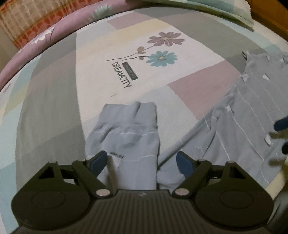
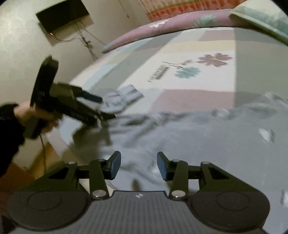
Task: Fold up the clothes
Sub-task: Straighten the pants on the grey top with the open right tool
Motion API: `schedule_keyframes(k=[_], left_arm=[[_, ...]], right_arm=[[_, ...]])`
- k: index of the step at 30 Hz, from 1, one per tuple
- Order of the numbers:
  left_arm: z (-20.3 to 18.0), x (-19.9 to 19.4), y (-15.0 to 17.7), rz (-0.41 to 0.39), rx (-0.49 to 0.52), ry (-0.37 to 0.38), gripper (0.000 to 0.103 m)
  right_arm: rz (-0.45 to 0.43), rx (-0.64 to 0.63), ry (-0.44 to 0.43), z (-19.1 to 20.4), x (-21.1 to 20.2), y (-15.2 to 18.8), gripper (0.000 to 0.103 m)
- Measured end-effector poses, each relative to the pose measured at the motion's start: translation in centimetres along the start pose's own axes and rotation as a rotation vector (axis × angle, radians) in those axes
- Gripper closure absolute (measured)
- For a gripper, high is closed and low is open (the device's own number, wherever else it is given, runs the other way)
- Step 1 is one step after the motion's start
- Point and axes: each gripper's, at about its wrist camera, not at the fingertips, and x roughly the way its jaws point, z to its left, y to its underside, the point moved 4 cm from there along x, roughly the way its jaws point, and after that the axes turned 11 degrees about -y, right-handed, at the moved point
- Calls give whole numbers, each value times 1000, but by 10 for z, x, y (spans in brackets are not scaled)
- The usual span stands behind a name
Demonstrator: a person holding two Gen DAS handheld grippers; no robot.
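Your left gripper (image 1: 142, 160) was tipped down over the bed (image 1: 54, 111) with its jaws spread wide, nothing pinched. The sleeve (image 1: 126, 136) of the grey shirt (image 1: 243, 115) ran up between the two blue pads (image 1: 98, 161), but they stood clear of the cloth on both sides. The cuff end lay flat, pointing toward the middle of the bed, just short of the "DREAMCITY" print (image 1: 121, 74) and the two flowers (image 1: 162, 48).

The body of the shirt sprawled along the near edge of the bed, toward its right side, thin white stripes showing and the collar end lying farther up the bed.

In the right wrist view, your right gripper (image 2: 138, 165) hung over the shirt near that same near edge, jaws partly apart and not gripping anything; the cloth under them was too blurred to tell whether a pad touched it. Your left hand (image 2: 37, 118) showed up there too, holding its gripper over the sleeve near the bed's left edge.

The pink quilt (image 1: 59, 30) was bunched along the far edge, with a pillow (image 1: 225, 9) at the far right corner.
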Motion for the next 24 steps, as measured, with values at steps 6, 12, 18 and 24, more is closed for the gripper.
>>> schedule_keyframes(k=[6,12,18,24], left_arm=[[33,-24,25,-10,-48,4,19],[64,-30,63,4,-112,15,19],[79,-23,87,-8,-165,89,19],[83,-8,93,-5,-192,110,18]], right_arm=[[33,9,-133,14,66,-50,40],[95,72,-164,4,137,-72,36],[83,79,-191,2,162,-70,26],[53,38,-219,2,184,-84,19]])
